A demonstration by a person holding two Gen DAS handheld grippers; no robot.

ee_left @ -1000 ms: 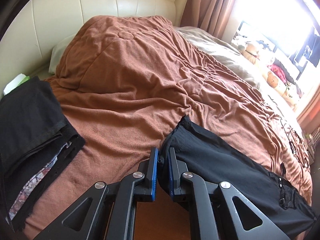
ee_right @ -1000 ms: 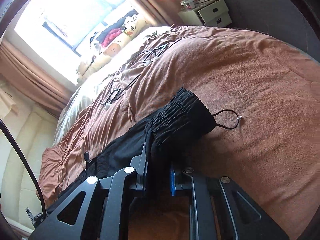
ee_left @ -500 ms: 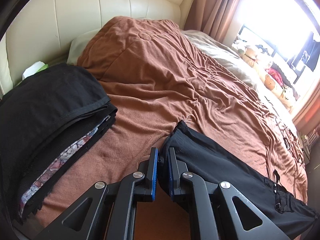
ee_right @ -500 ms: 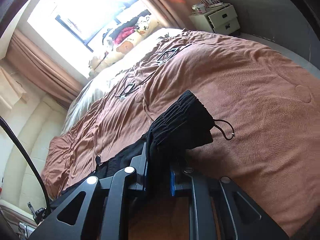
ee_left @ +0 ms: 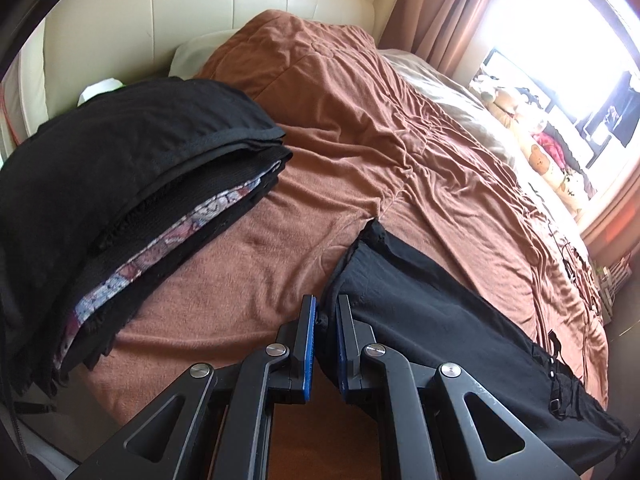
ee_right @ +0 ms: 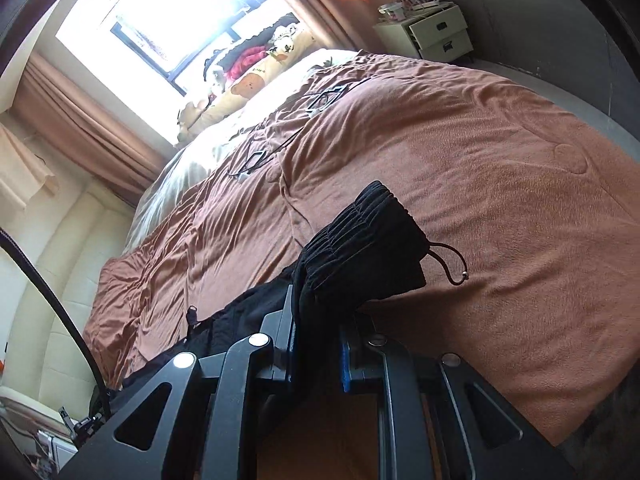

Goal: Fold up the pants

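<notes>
I've carried the pants sideways over the bed toward the pile, now much nearer; left gripper clamps the hem, right gripper the waistband, so I'd judge the folding proper hasn't begun

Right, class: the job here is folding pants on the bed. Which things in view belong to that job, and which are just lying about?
Part of the job:
- black pants, stretched between both grippers
- left gripper, shut on the leg end
- right gripper, shut on the waistband
- brown blanket, the folding surface

Just lying about:
- stack of folded clothes
- nightstand
- plush toys by the window
</notes>
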